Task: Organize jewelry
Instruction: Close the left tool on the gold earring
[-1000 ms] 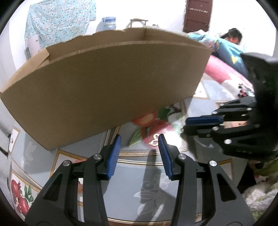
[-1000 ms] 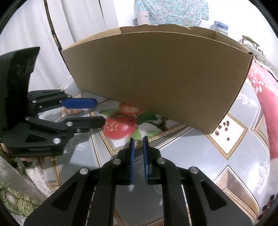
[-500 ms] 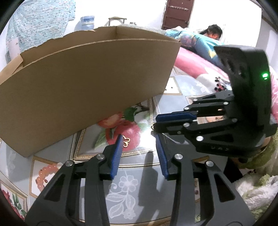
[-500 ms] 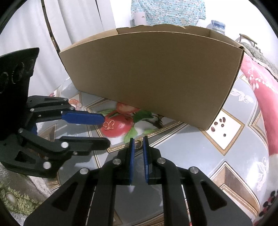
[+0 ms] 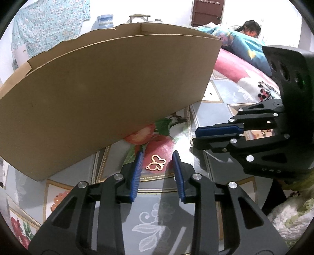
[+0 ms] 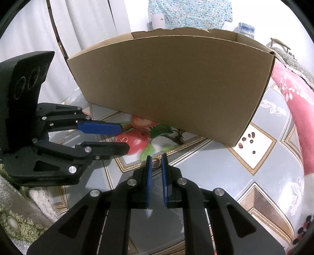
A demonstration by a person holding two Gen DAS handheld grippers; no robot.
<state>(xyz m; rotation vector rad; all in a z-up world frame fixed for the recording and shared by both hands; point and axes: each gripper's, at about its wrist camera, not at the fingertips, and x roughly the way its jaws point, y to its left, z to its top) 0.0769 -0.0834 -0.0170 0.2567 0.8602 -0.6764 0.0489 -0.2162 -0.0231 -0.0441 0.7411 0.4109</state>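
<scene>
Left wrist view: left gripper [image 5: 158,159] jaws just been closing, butterfly pendant [image 5: 156,165] lies between them on patterned tabletop [image 5: 212,109], pads not touching it. Cardboard box [image 5: 102,94] behind. Right wrist view: right gripper [image 6: 156,162] clenched on small gold ring [image 6: 157,162], just in front of box.

You are working over glossy patterned tablecloth [image 6: 225,168]: grey panels, gold borders, printed red fruit. White wall [image 5: 166,9] is standing behind, teal floral cloth [image 5: 49,23] hanging on it. Dark brown door [image 5: 208,11] is showing far right in left view. White curtains [image 6: 88,25] are hanging at left in right view. Pink floral bedding [image 6: 294,94] is lying alongside. Light is falling bright, even.
</scene>
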